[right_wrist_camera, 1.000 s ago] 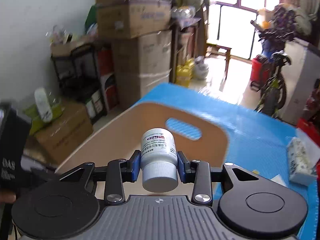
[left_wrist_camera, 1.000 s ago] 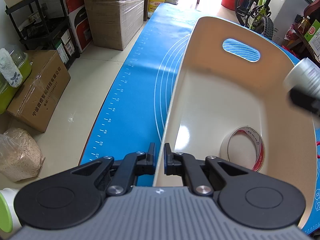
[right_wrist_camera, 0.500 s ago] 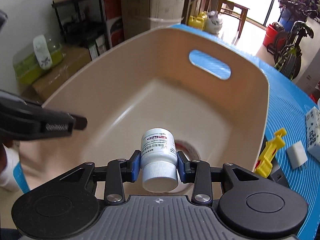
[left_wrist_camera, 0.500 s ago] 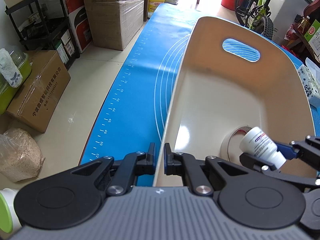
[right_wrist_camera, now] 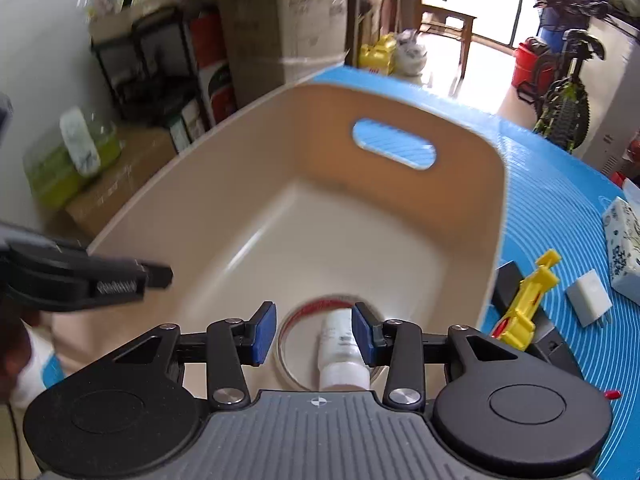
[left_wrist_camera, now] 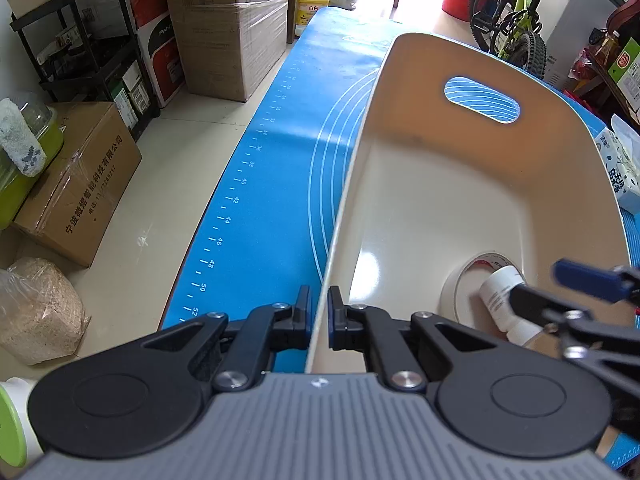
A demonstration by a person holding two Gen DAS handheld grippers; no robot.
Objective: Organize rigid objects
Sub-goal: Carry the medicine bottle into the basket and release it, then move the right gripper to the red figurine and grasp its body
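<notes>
Right wrist view, biggest first: blue worktop (right_wrist_camera: 560, 184) across right side of frame, carrying beige bin (right_wrist_camera: 496, 216) at centre. Inside bin, lower centre: tape roll (right_wrist_camera: 288, 320) flat on floor, white bottle (right_wrist_camera: 340, 344) lying across its ring, cap toward camera. Right tongs (right_wrist_camera: 315, 334) directly above bottle, opening, blue pads spread; left pad well clear, right pad just beside bottle's flank, whether touching not clear. Bottle reads as released, resting in bin.

Left wrist view: left tongs (left_wrist_camera: 319, 316) at lower centre, pressed together on near rim of bin, pinching wall, likely steadying it. Right tongs enter from lower right edge, blurred.

Done so far, judged: two items in bin, tape roll and bottle.

Left outside, right side of right wrist frame, on worktop: patterned tissue pack (right_wrist_camera: 624, 240) at far right edge, black box (right_wrist_camera: 510, 284) just beside bin wall, yellow plastic piece (right_wrist_camera: 528, 304) lying over it, small white block (right_wrist_camera: 590, 294) near tissue pack, tiny red bit (right_wrist_camera: 612, 394) at lower right. Tissue pack soft, probably not for bin. Roughly halfway at best; several rigid pieces yet to go in.
</notes>
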